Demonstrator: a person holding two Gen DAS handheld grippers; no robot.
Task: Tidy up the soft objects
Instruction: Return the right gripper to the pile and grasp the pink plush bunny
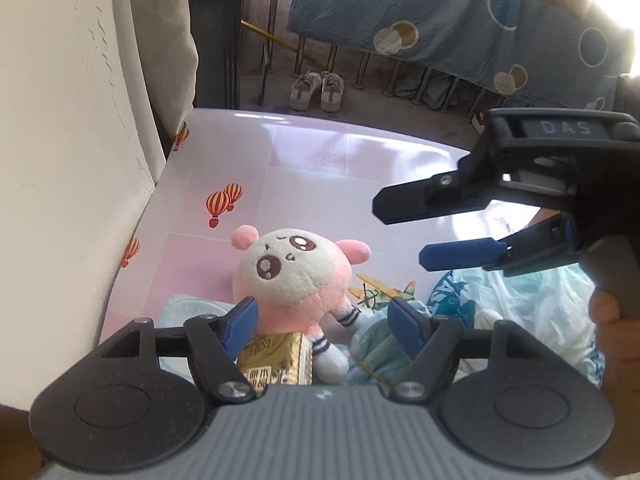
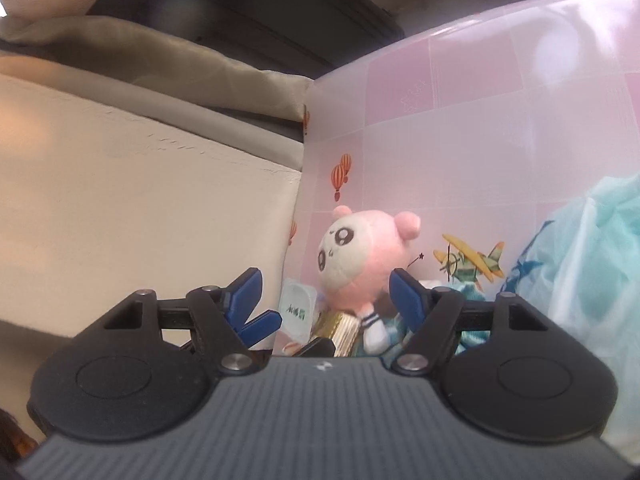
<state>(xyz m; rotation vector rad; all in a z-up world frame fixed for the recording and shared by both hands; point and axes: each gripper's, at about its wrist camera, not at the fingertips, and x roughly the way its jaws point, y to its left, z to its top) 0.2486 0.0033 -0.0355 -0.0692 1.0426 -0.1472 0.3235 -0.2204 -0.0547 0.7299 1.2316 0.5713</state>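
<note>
From the left wrist camera, the left gripper (image 1: 322, 322) points down at the pink table (image 1: 312, 168). Its two blue fingers (image 1: 240, 322) stand wide apart and nothing is pinched between them. The plush toy (image 1: 298, 276), with a white face and pink ears, sits on the table just past the fingers, leaning a bit, and its body shows in the gap between them. A gold pack (image 1: 276, 362) lies just under the toy. A light blue cloth (image 1: 372, 344) is beside the toy's leg.

The right gripper (image 1: 400, 230) comes in from the right side, up above the table. It lies on its side, so one finger is over the other. Its jaws gape open and hold nothing. A hand (image 1: 612, 320) grips its gray handle at the right edge. A see-through blue bag (image 1: 532, 304) lies below it.

From the right wrist camera, the right gripper (image 2: 326, 290) looks along the table at the plush toy (image 2: 360, 264). Its blue fingers (image 2: 406, 294) are spread wide, and the toy sits beyond them, not touched. The tip of the left gripper (image 2: 260, 326) pokes in low on the left. A cream sofa (image 2: 140, 208) stands beside the table (image 2: 460, 120), and the blue bag (image 2: 592, 272) is on the right
</note>
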